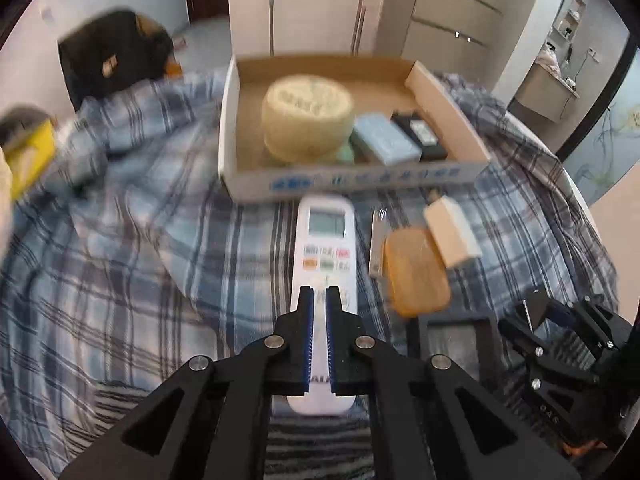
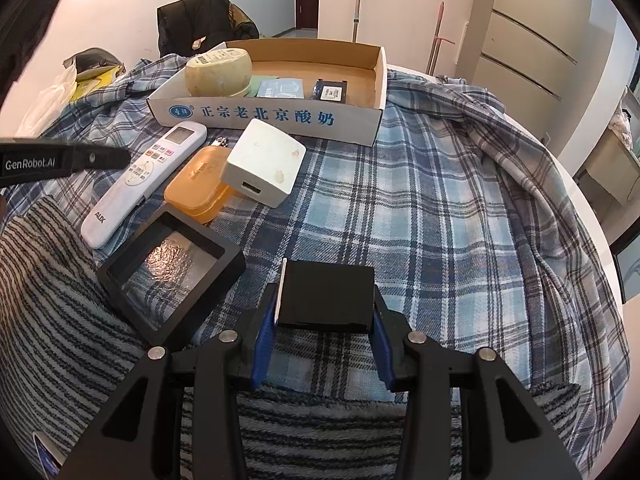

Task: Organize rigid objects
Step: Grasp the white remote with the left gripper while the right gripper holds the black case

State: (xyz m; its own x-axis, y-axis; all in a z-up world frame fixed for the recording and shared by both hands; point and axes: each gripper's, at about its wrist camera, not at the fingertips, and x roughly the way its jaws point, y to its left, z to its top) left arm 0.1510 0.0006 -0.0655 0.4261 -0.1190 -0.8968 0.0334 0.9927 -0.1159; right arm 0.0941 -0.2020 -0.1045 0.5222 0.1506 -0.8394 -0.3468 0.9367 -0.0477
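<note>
Meanwhile, a black box (image 2: 326, 296) sat clamped between the blue pads of the right tool (image 2: 325, 312), raised a little over the plaid blanket (image 2: 440, 220) near its front edge. Just beside it to the left lay a black frame (image 2: 172, 276) with a clear film, partly on a striped blanket (image 2: 52, 320). Beyond the frame lay a white remote control (image 1: 325, 264), an orange soap case (image 2: 198, 178) and a white charger (image 2: 264, 162), the charger resting partly on the case. A small metal clipper (image 1: 376, 244) lay between the remote and the case. Behind them, toward the far edge of the bed, stood a shallow cardboard tray (image 2: 280, 118) with blue lettering, holding a round pale-yellow tub (image 2: 218, 72), a light blue packet (image 1: 384, 138) and a small black box with a label (image 2: 330, 90). The left tool (image 1: 319, 304) hung over the lower end of the remote with its jaws drawn together and nothing between them; whether it touched the remote could not be told.
</note>
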